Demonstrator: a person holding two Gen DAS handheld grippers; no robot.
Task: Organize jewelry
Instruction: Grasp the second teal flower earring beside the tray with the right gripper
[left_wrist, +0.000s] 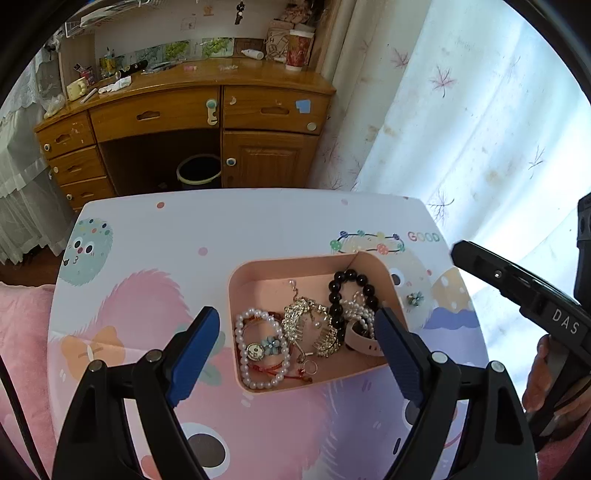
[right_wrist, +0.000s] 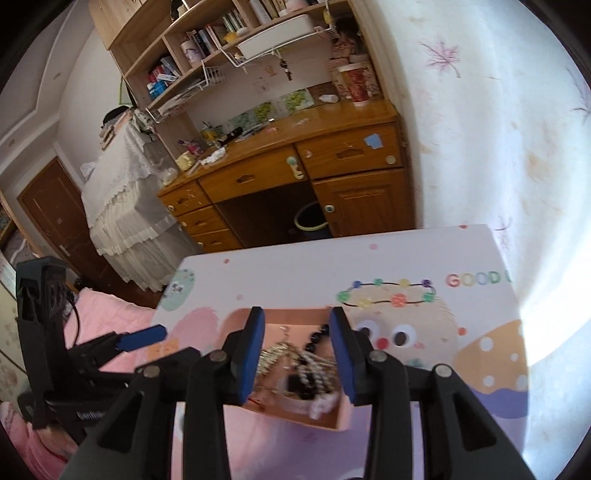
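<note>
A pink box (left_wrist: 258, 273) stands on the cartoon-printed table (left_wrist: 229, 229). It holds a pearl bracelet (left_wrist: 242, 354), a black bead bracelet (left_wrist: 335, 295), rhinestone pieces (left_wrist: 299, 314), a pink watch strap (left_wrist: 360, 338) and small rings. A small flower earring (left_wrist: 415, 298) lies on the table right of the box. My left gripper (left_wrist: 299, 343) is open above the box's near side, holding nothing. My right gripper (right_wrist: 297, 350) is open and empty above the box (right_wrist: 280, 316), and it shows at the right edge of the left wrist view (left_wrist: 517, 280).
A wooden desk (left_wrist: 207, 110) with drawers and clutter stands beyond the table, with a bin (left_wrist: 199, 171) under it. A patterned curtain (left_wrist: 461, 110) hangs at the right. A pink bedspread (left_wrist: 22, 332) lies left of the table.
</note>
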